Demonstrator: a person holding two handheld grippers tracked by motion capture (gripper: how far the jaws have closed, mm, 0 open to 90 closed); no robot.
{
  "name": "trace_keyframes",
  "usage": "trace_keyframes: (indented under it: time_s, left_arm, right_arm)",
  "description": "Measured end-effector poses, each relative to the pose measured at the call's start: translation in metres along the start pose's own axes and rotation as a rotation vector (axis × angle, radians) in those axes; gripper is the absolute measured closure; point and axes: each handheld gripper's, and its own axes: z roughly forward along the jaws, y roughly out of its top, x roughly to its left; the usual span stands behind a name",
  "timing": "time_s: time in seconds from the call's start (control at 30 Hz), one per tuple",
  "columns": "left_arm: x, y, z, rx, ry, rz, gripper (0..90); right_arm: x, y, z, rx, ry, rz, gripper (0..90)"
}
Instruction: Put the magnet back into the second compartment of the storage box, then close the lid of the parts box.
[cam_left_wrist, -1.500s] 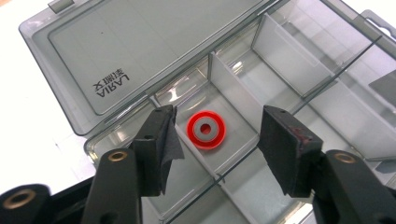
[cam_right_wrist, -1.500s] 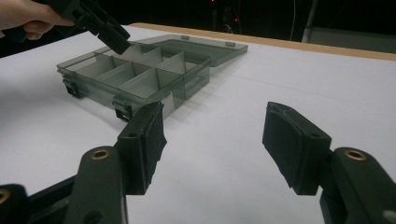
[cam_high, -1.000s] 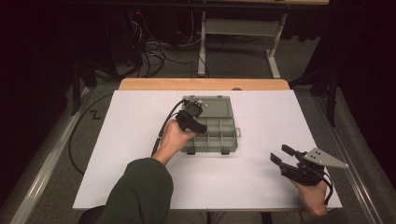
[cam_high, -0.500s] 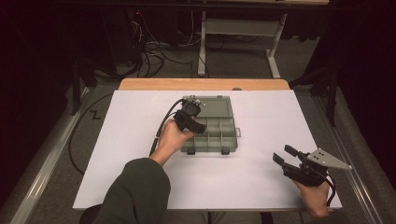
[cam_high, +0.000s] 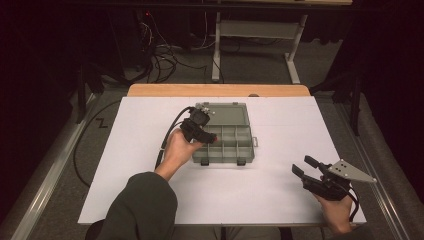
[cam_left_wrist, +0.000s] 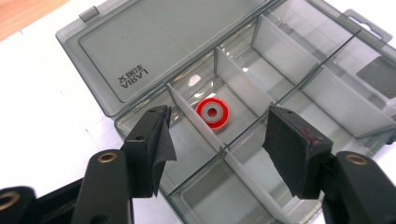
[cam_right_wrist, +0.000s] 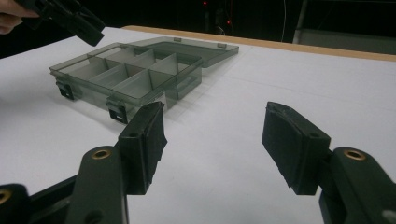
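Observation:
A smoky clear compartment box (cam_high: 235, 148) lies open in the middle of the white table, its lid (cam_high: 225, 114) folded back flat. In the left gripper view a small red ring with a grey centre (cam_left_wrist: 213, 113) lies in one compartment of the box (cam_left_wrist: 299, 88). My left gripper (cam_left_wrist: 215, 149) hovers open just above that compartment, nothing between its jaws; the high view shows it (cam_high: 207, 136) at the box's left side. My right gripper (cam_high: 305, 167) is open near the table's front right, apart from the box (cam_right_wrist: 126, 77), and holds nothing (cam_right_wrist: 215, 140).
The white sheet (cam_high: 280, 200) covers the table, with a wooden edge (cam_high: 220, 90) at the back. A black cable (cam_high: 167, 137) trails from the left gripper toward the left. A metal stand (cam_high: 250, 30) and loose cables sit on the floor behind.
The right gripper has drifted slightly right and toward the front edge. The left gripper stays over the box, hardly moved.

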Motion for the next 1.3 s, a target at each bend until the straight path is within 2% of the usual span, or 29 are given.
trace_keyframes:
  time_s: [0.37, 0.63, 0.97, 1.2, 1.3]
  left_arm:
    - [0.002, -0.015, -0.010, -0.004, 0.007, 0.000, 40.2]
    - [0.004, -0.025, -0.018, -0.022, 0.011, -0.005, 40.1]
    - [0.011, -0.042, -0.024, -0.029, 0.024, -0.047, 40.2]
    - [0.016, -0.044, -0.025, -0.029, 0.016, -0.065, 41.0]
    - [0.019, -0.045, -0.024, -0.020, 0.017, -0.069, 41.2]
  right_arm:
    - [0.001, 0.000, 0.000, -0.002, 0.005, 0.007, 40.4]
    - [0.003, 0.000, 0.003, 0.004, 0.005, -0.011, 40.4]
    - [0.005, 0.001, 0.005, 0.011, 0.014, -0.032, 40.5]
    - [0.005, 0.002, 0.006, 0.016, -0.002, -0.009, 40.6]
    - [0.007, 0.002, 0.006, 0.015, -0.006, -0.017, 41.0]
